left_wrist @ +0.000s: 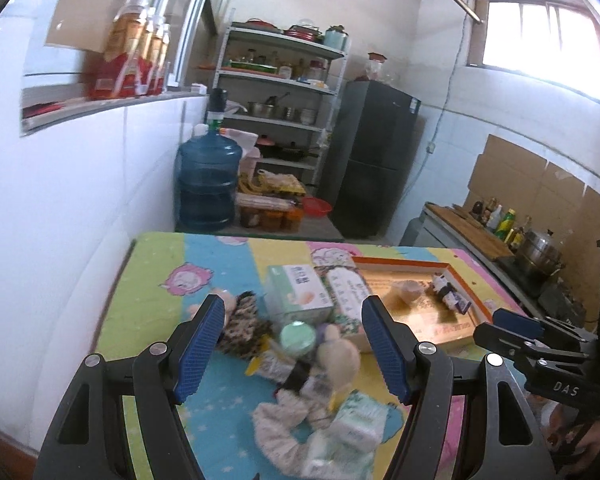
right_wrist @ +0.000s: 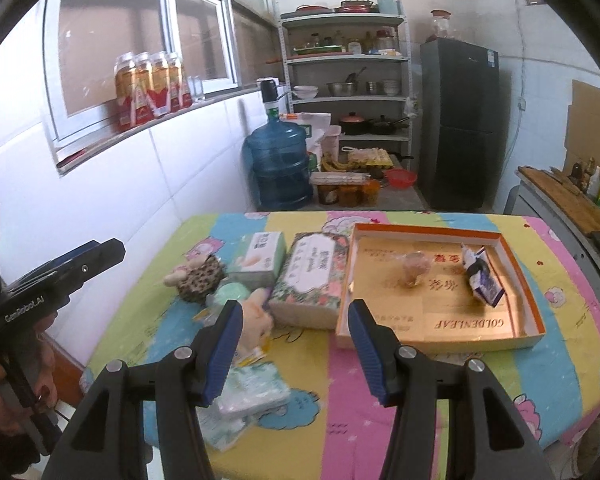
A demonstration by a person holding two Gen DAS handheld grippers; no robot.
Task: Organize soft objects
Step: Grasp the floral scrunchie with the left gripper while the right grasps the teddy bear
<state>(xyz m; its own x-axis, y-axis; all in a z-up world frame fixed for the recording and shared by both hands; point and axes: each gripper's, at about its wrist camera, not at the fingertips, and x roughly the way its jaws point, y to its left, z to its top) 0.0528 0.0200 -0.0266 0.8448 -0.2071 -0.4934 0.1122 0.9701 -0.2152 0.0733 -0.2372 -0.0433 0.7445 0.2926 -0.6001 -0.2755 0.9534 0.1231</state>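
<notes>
A pile of soft things lies on the colourful tablecloth [right_wrist: 380,400]: a leopard-print plush [left_wrist: 244,320] [right_wrist: 200,276], a beige plush doll [left_wrist: 336,356] [right_wrist: 256,316], a frilly scrunchie [left_wrist: 280,428], tissue packs [left_wrist: 356,424] [right_wrist: 252,392] and a green round puff [left_wrist: 298,338] [right_wrist: 232,294]. An orange-rimmed box lid [right_wrist: 532,280] [left_wrist: 468,284] holds a small pouch [right_wrist: 482,276] and a clear wrapped item [right_wrist: 414,268]. My left gripper [left_wrist: 294,348] is open above the pile. My right gripper [right_wrist: 296,340] is open above the cloth, in front of the floral tissue box [right_wrist: 312,276].
A green tissue box [right_wrist: 260,258] [left_wrist: 296,292] stands beside the floral tissue box [left_wrist: 348,292]. A white tiled wall [right_wrist: 100,200] borders the table's left side. Beyond it are a blue water jug [right_wrist: 280,164], shelves [right_wrist: 348,80], a dark fridge [right_wrist: 456,120] and a counter with bottles [right_wrist: 580,200].
</notes>
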